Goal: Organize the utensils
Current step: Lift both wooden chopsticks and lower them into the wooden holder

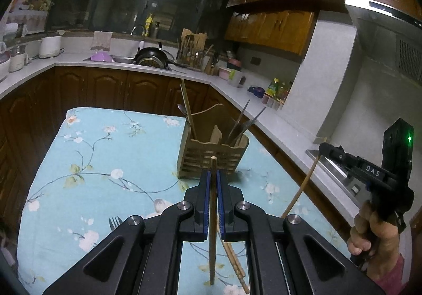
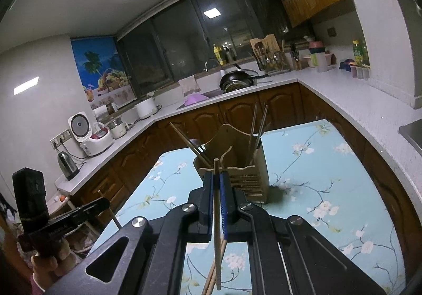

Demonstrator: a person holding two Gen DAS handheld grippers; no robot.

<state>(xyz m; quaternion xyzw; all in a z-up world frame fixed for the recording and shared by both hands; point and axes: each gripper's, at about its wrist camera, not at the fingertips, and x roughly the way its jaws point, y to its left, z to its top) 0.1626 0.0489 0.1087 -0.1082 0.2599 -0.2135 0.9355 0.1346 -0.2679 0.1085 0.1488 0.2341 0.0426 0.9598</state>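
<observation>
A wooden utensil holder stands on the floral blue cloth; it also shows in the right wrist view. It holds a wooden chopstick and a spoon on the left, metal utensils on the right. My left gripper is shut on a wooden chopstick, held upright above the cloth, just short of the holder. My right gripper is shut on another wooden chopstick; it appears in the left wrist view to the right of the holder. Loose chopsticks and a fork lie on the cloth.
A kitchen counter wraps around behind and to the right, with a sink, a black pan, bottles and a second utensil rack. Rice cookers and a kettle stand on the left counter. A stove edge is at right.
</observation>
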